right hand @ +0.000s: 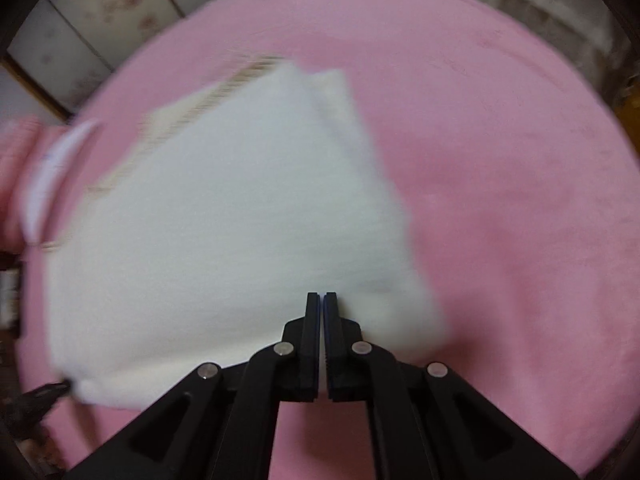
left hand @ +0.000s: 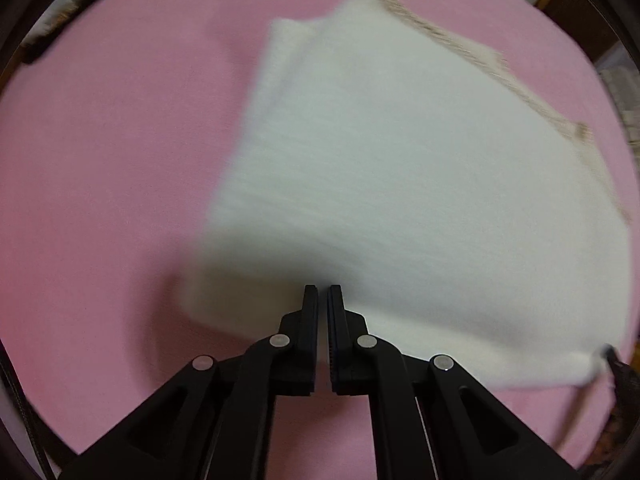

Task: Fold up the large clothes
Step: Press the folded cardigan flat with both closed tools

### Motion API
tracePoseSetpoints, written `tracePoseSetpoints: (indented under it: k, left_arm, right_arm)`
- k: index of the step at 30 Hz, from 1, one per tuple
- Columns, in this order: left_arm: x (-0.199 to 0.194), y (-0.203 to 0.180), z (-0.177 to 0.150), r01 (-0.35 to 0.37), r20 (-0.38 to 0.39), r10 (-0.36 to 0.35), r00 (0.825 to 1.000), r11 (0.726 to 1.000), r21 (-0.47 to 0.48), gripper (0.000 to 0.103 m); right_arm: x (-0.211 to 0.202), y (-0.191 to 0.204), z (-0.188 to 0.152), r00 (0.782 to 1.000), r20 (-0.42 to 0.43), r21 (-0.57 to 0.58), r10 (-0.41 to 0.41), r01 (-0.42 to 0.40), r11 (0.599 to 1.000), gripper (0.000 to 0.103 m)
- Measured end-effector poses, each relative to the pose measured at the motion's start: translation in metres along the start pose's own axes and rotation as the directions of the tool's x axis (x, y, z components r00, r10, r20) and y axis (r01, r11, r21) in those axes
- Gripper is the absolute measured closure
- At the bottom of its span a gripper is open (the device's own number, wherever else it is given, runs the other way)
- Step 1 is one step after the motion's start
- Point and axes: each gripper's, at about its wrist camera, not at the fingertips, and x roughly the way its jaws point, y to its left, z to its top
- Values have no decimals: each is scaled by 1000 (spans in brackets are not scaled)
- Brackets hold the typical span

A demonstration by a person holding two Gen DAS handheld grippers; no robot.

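Observation:
A large white garment (left hand: 400,184) with a beige ribbed edge lies folded on a pink bed sheet (left hand: 112,160). My left gripper (left hand: 323,292) is shut on the garment's near edge at its left corner. In the right wrist view the same white garment (right hand: 224,216) fills the left and middle, and my right gripper (right hand: 323,298) is shut on its near edge at the right corner. Each gripper's tip shows at the edge of the other view, the right one in the left wrist view (left hand: 612,356) and the left one in the right wrist view (right hand: 52,392). Both views are blurred by motion.
The pink sheet (right hand: 520,200) spreads around the garment on all sides. A pink and white item (right hand: 44,176) lies at the far left of the right wrist view. Floral cupboard panels (right hand: 100,12) stand beyond the bed. Dark furniture (left hand: 60,16) sits past the bed's far edge.

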Motion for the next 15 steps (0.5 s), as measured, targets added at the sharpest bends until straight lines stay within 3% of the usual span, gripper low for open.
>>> tracePoseSetpoints:
  k: [2,5,9,11,15]
  left_arm:
    - [3,-27,-10,159,-49,-158,986,987,27,102]
    - [8,-76,-19,262,-84,-254,964,959,107,102]
    - [20,-124,-17,292,-100,-277,956,938,186,102]
    - [20,-133,-14,280,-81,-269,960,941,191,103]
    - [32,-128,33,398,-66,-394,917,915,66,103]
  right_arm:
    - [7,25,-15,981,-22,5,191,-191,982,102]
    - [30,63,-38,921,-126,17,369,-370,929,102]
    - [62,109,-58,862,-202,44,465,-466,884,102]
    - [70,123,-53,853,-187,40,487,-489,872,102]
    - [88,127,-29,830,-143,91,539,-532,842,102]
